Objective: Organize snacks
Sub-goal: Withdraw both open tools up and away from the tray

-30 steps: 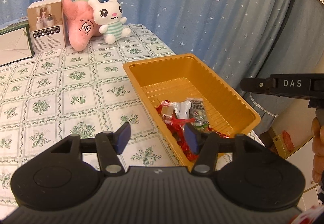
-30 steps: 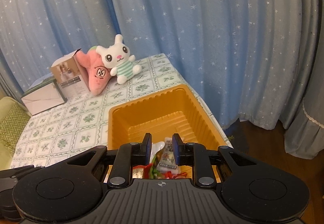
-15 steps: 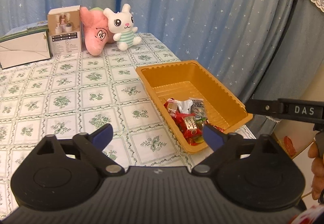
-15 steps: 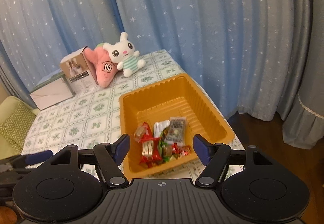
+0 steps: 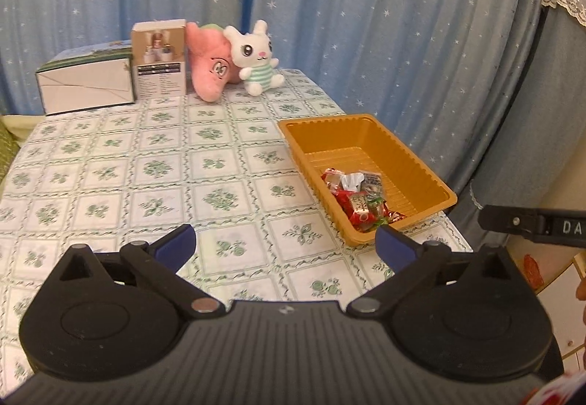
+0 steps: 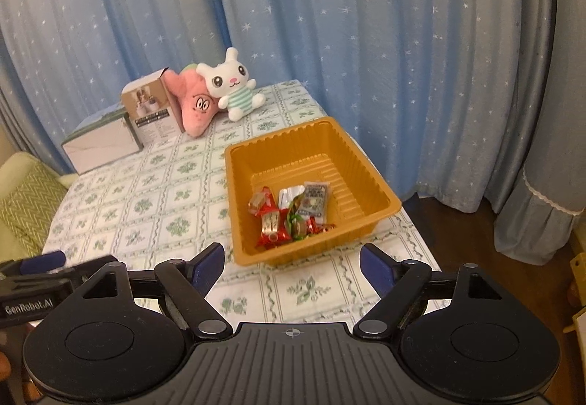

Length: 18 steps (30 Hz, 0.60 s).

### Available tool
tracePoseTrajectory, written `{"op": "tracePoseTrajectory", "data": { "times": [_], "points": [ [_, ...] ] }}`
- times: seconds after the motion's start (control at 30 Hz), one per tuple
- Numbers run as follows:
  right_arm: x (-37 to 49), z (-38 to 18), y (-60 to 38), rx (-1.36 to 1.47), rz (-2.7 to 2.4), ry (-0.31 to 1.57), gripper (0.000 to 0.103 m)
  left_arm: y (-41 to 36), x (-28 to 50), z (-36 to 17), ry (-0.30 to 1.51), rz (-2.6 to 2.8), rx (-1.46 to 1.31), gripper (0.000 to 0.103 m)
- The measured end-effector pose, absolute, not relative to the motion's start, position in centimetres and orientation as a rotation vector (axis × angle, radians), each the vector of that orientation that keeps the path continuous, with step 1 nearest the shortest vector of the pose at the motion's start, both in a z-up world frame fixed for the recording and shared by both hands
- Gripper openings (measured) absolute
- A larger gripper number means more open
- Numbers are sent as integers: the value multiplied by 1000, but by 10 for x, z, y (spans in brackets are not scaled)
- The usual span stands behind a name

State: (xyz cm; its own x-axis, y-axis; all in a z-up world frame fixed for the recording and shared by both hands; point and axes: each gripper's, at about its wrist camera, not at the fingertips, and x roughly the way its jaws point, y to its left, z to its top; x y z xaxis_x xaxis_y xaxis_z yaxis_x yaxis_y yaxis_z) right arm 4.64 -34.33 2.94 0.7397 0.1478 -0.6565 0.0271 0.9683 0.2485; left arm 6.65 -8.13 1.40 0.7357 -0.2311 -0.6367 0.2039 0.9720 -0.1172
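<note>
An orange plastic tray (image 5: 410, 156) (image 6: 370, 181) sits at the right edge of the floral tablecloth. Several wrapped snacks (image 5: 360, 198) (image 6: 289, 212) lie piled in its near end: red wrappers, a white one and a grey packet. My left gripper (image 5: 284, 245) is open and empty, held above the table well short of the tray. My right gripper (image 6: 293, 264) is open and empty, held back above the table's near edge in front of the tray. The right gripper's side shows at the right edge of the left wrist view (image 5: 534, 227).
At the table's far end stand a white rabbit plush (image 5: 256, 57) (image 6: 232, 84), a pink plush (image 5: 210, 66), a brown product box (image 5: 159, 59) and a flat white box (image 5: 86, 84). Blue starred curtains hang behind. A green cushion (image 6: 25, 196) lies left.
Both grippers have pulled back and up from the tray and opened wide. The right one was nearly closed over the snacks a second ago and is now empty.
</note>
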Motion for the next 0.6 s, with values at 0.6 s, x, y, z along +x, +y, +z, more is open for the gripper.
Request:
{"op": "tracePoseTrajectory", "data": {
  "times": [0.6],
  "points": [
    [-4,36,-313,209,101,784,85,-66,6,41,712,-162,-73,103]
  ]
}}
